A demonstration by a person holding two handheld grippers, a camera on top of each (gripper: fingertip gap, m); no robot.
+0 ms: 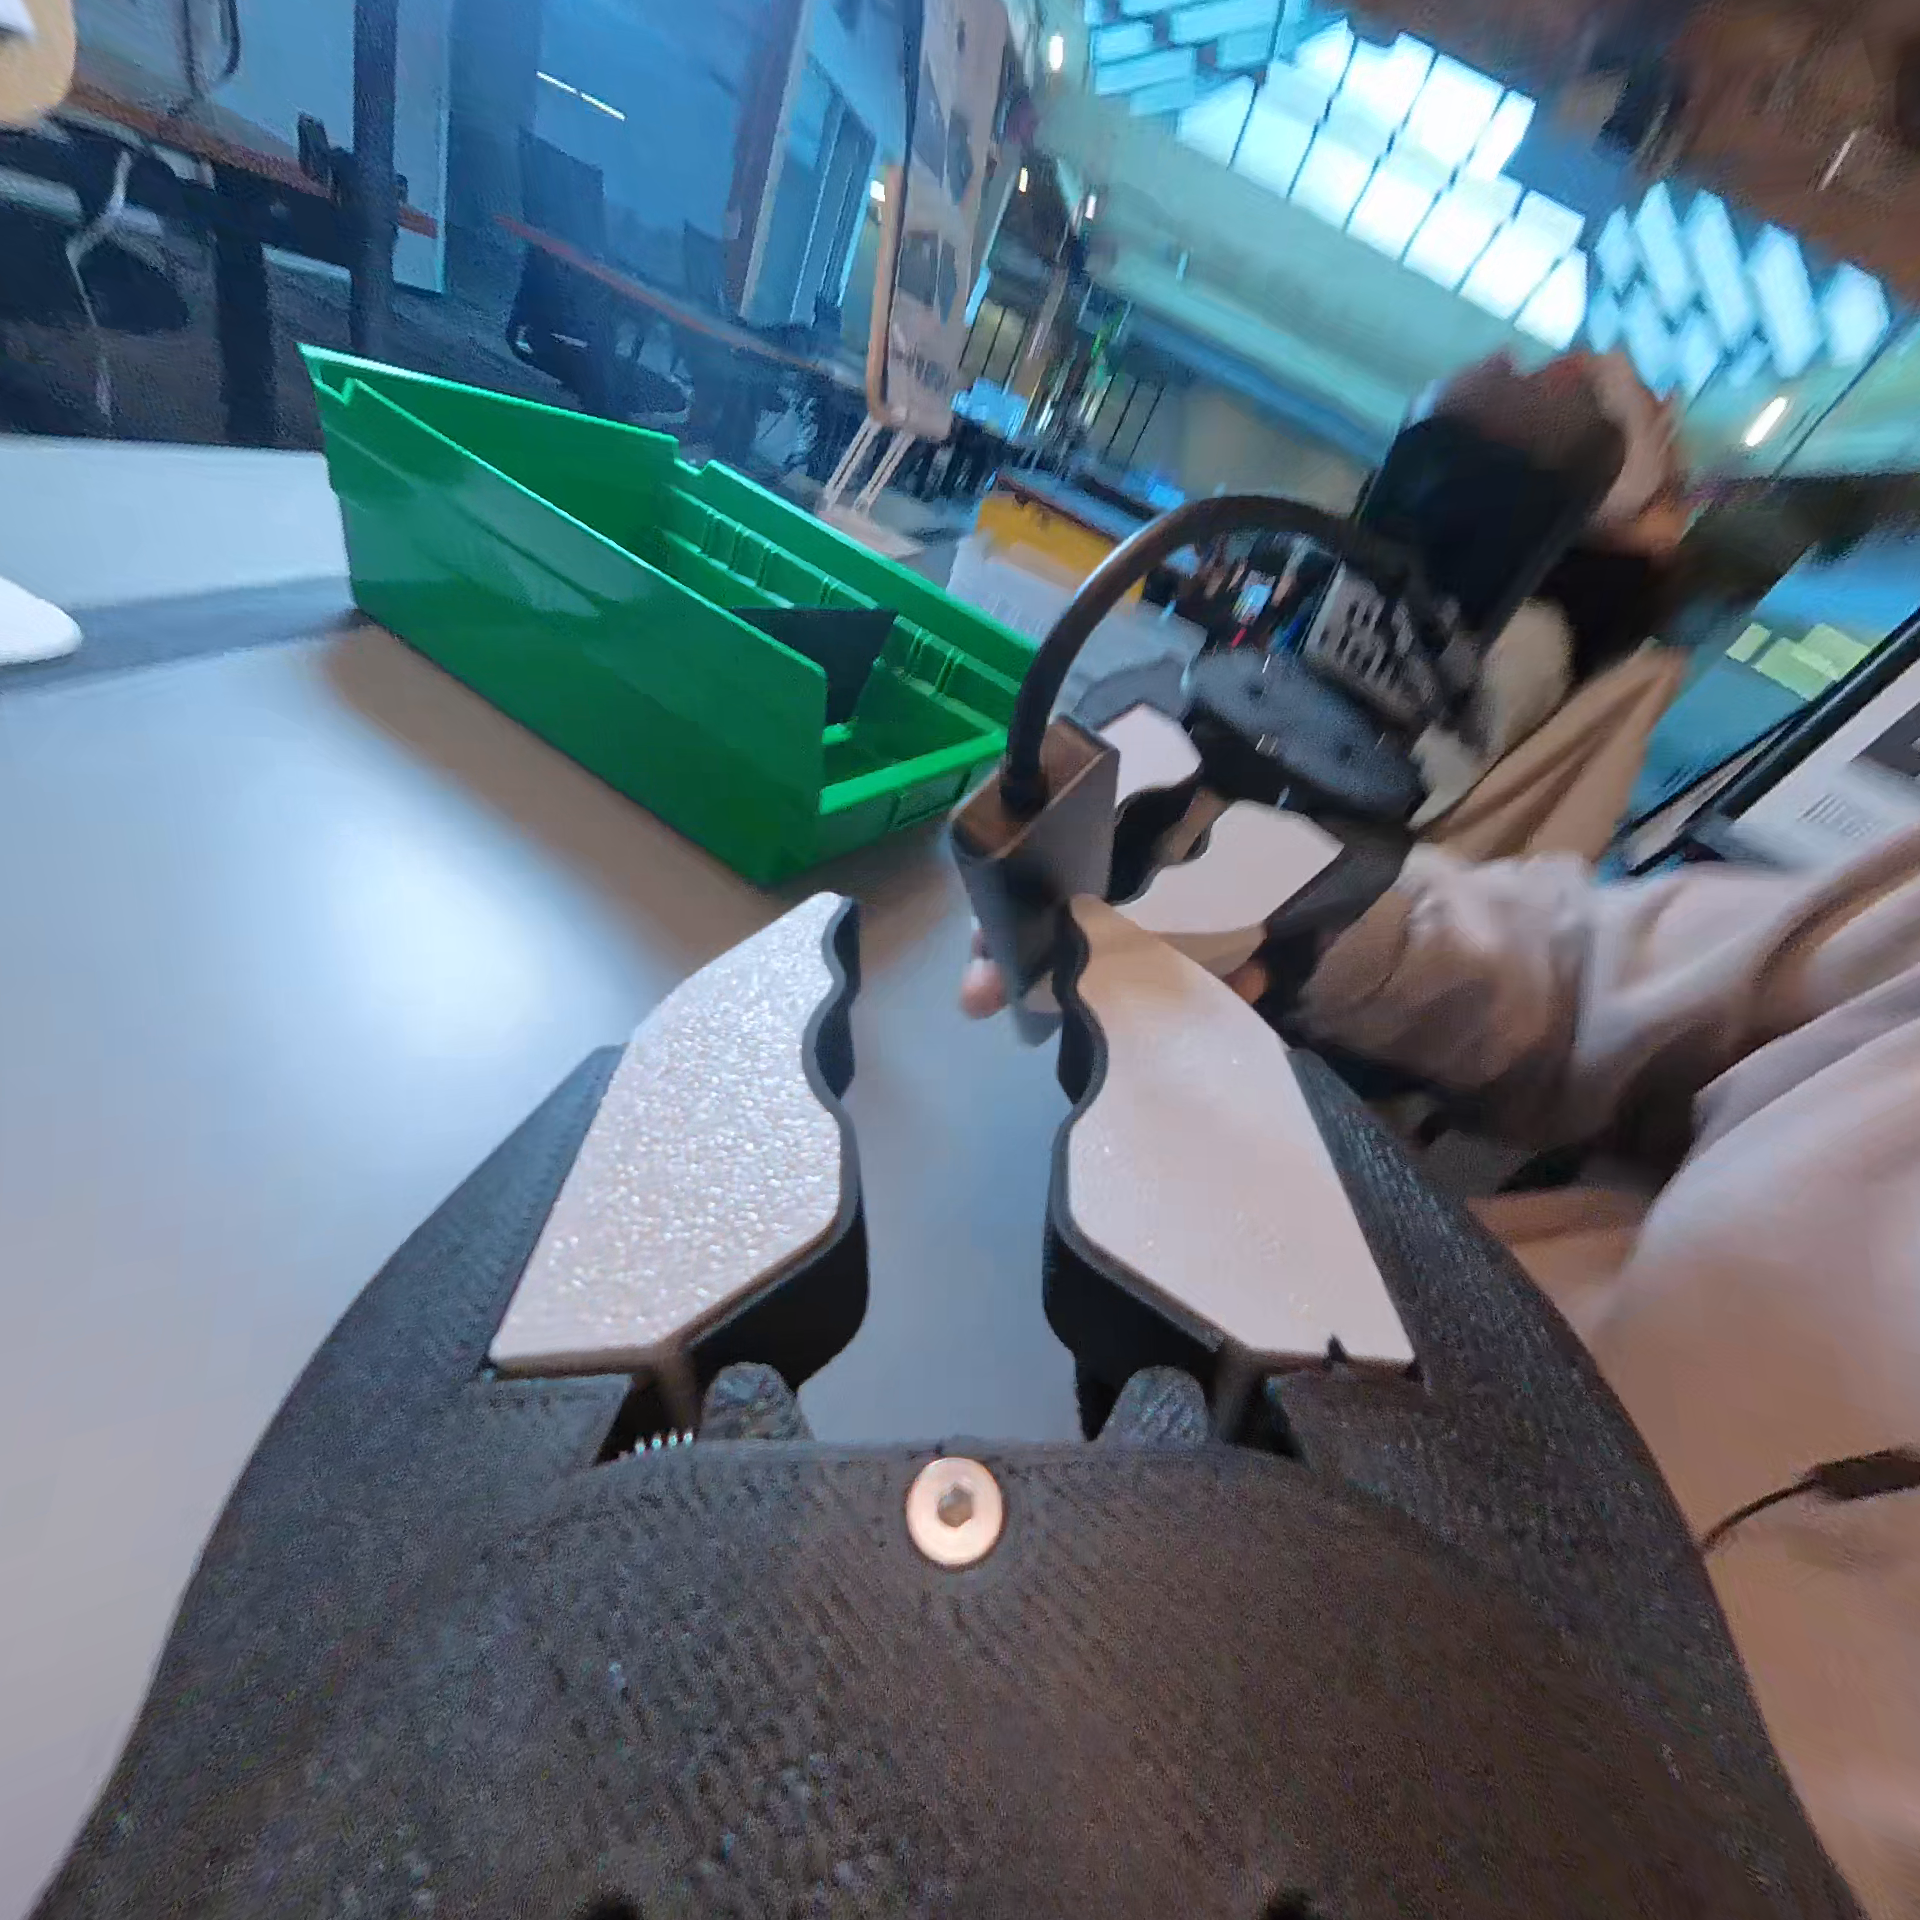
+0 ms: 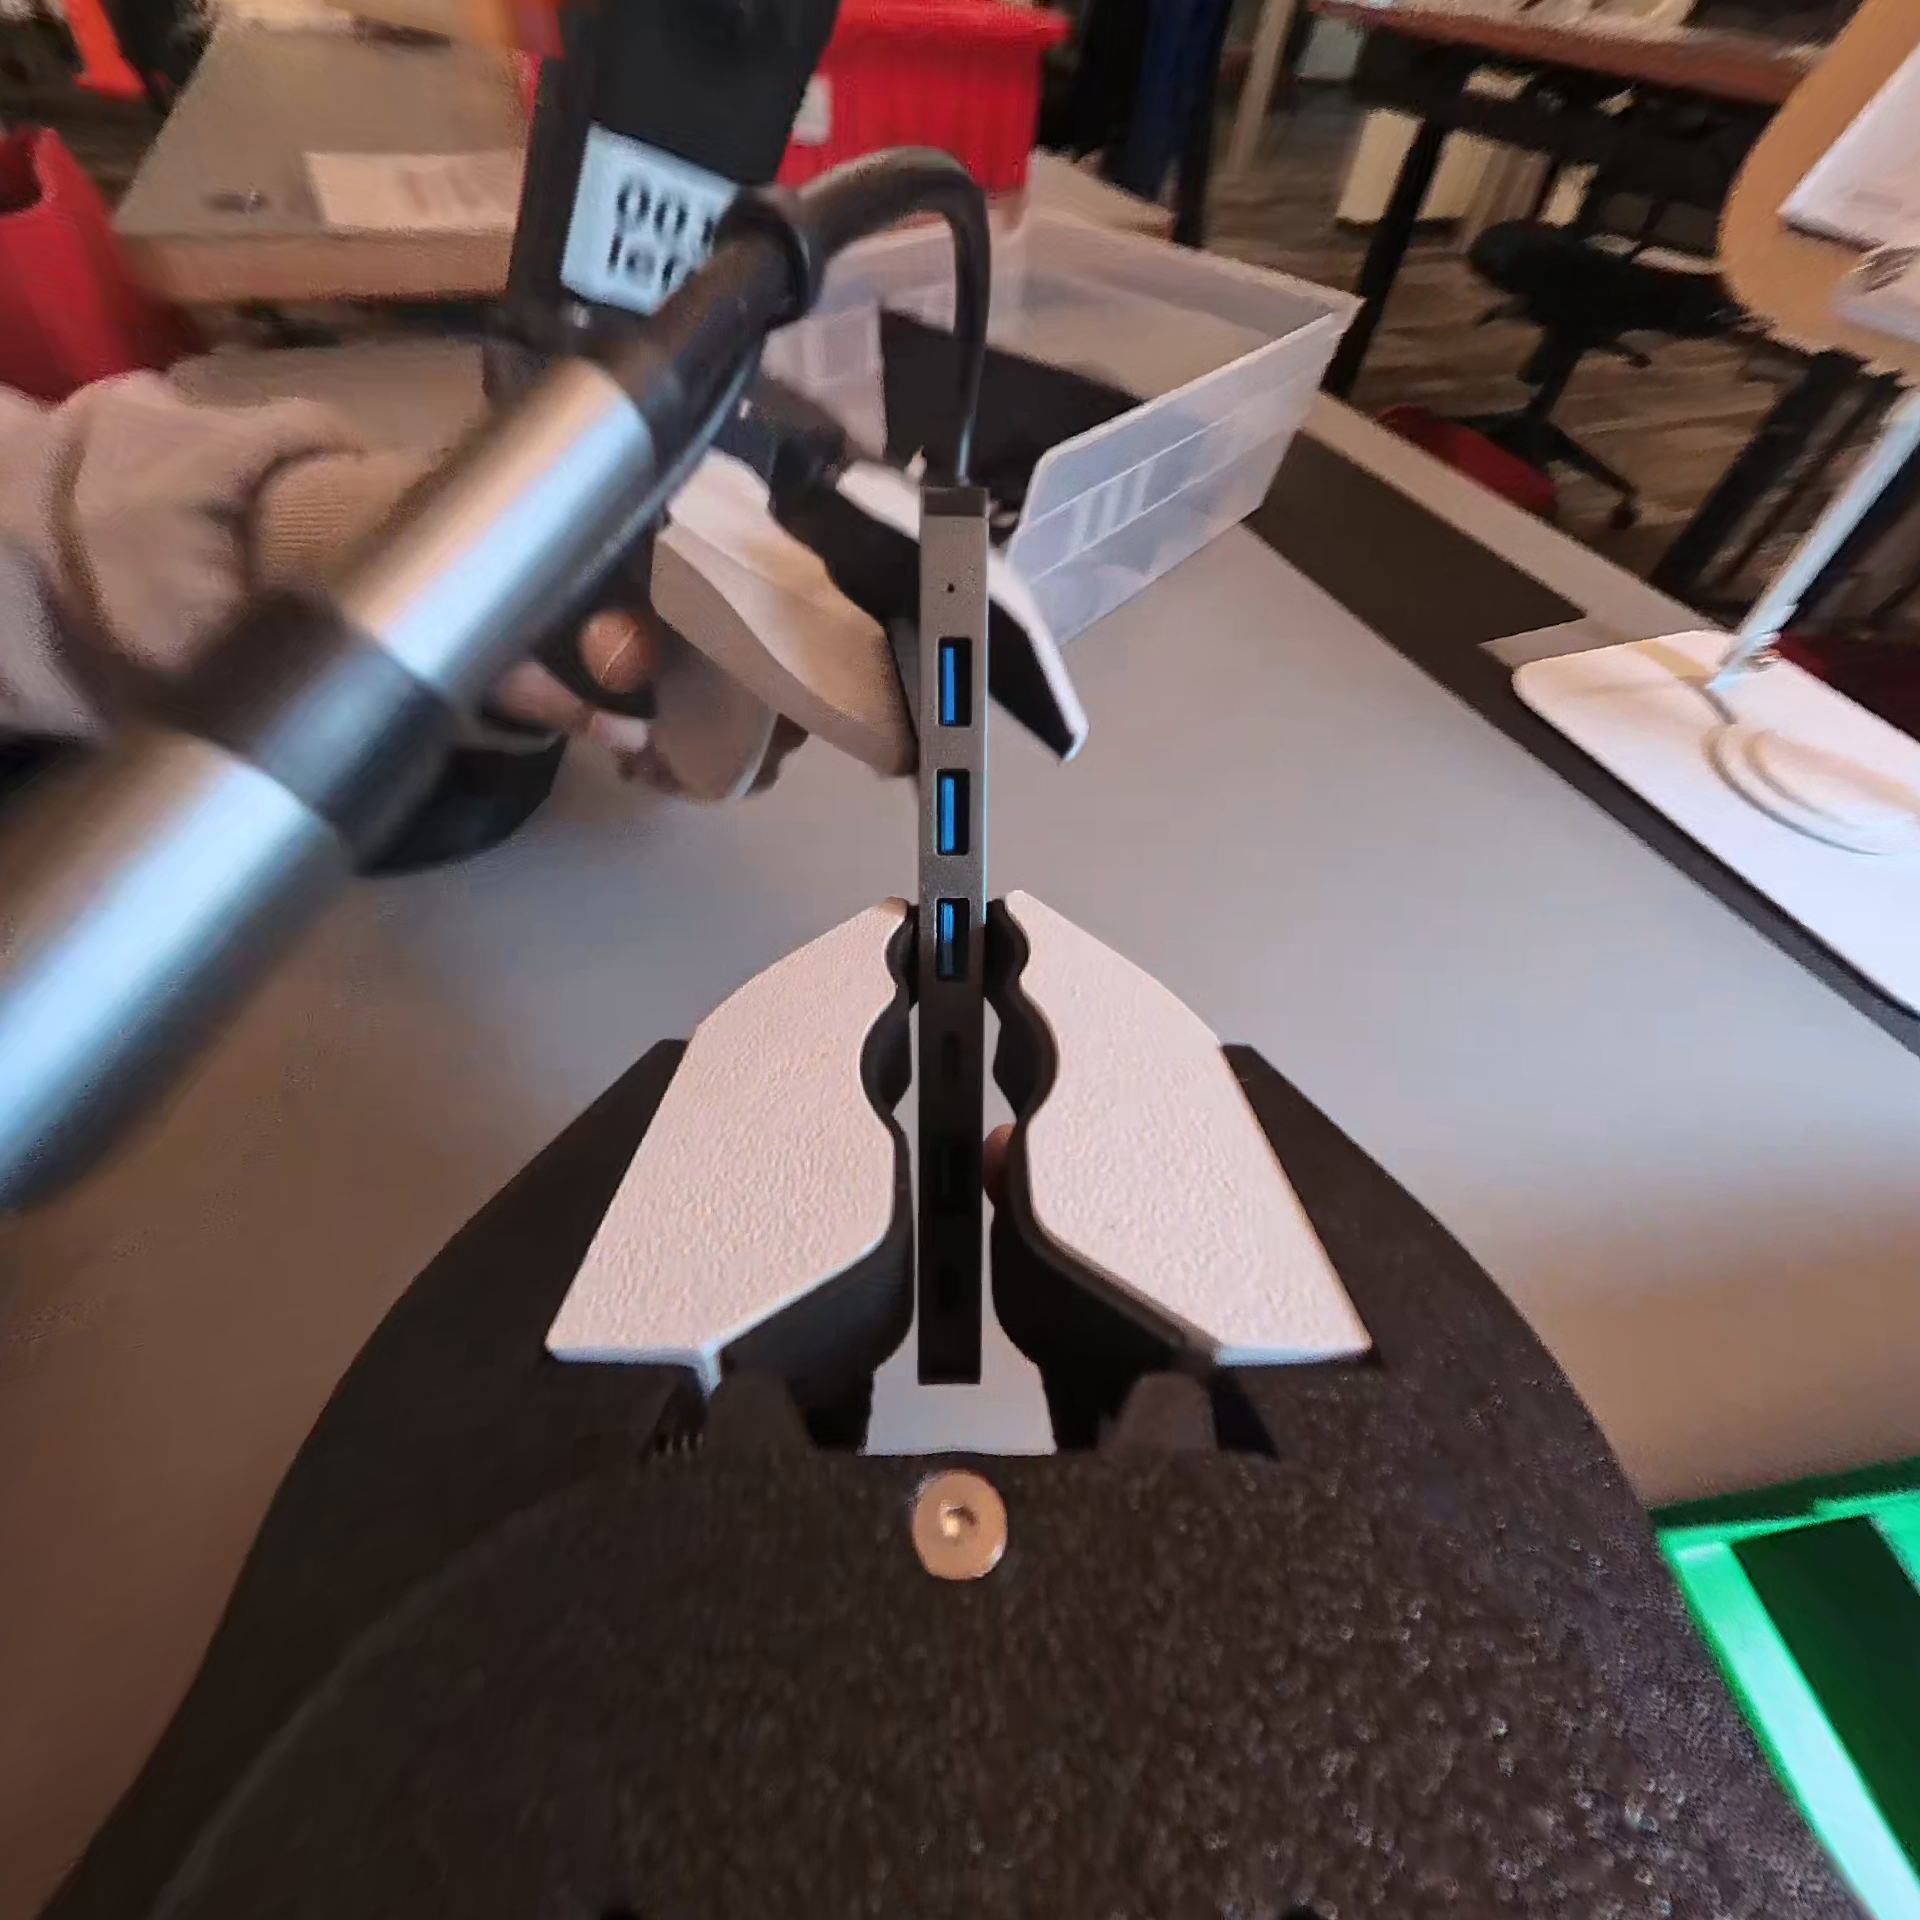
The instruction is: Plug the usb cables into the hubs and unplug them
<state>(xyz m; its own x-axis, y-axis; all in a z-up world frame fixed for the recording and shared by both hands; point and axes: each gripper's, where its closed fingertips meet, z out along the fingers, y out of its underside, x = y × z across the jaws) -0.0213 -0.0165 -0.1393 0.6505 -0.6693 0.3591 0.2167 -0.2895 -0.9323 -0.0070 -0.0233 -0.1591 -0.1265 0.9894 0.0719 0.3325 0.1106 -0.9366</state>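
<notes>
My right gripper (image 2: 951, 914) is shut on a slim dark grey USB hub (image 2: 951, 800) and holds it edge-on above the grey table (image 2: 1299, 935), its three blue ports facing the camera. The hub's black cable (image 2: 961, 270) arcs up and left to a blurred silver and black plug (image 2: 416, 582) close to the lens. My left gripper (image 1: 961, 956) is open, its fingertips on either side of the hub (image 1: 1023, 883) near its cable end. It also shows in the right wrist view (image 2: 966, 717). The right gripper (image 1: 1127, 821) shows behind the hub in the left wrist view.
A green plastic bin (image 1: 623, 623) stands on the table beyond the left gripper; its corner shows in the right wrist view (image 2: 1818, 1662). A clear plastic bin (image 2: 1174, 416) sits behind the hub. A white lamp base (image 2: 1766, 748) is at the right. A person's beige sleeve (image 1: 1558, 987) is at the right. The tips of both grippers are at nearly the same place.
</notes>
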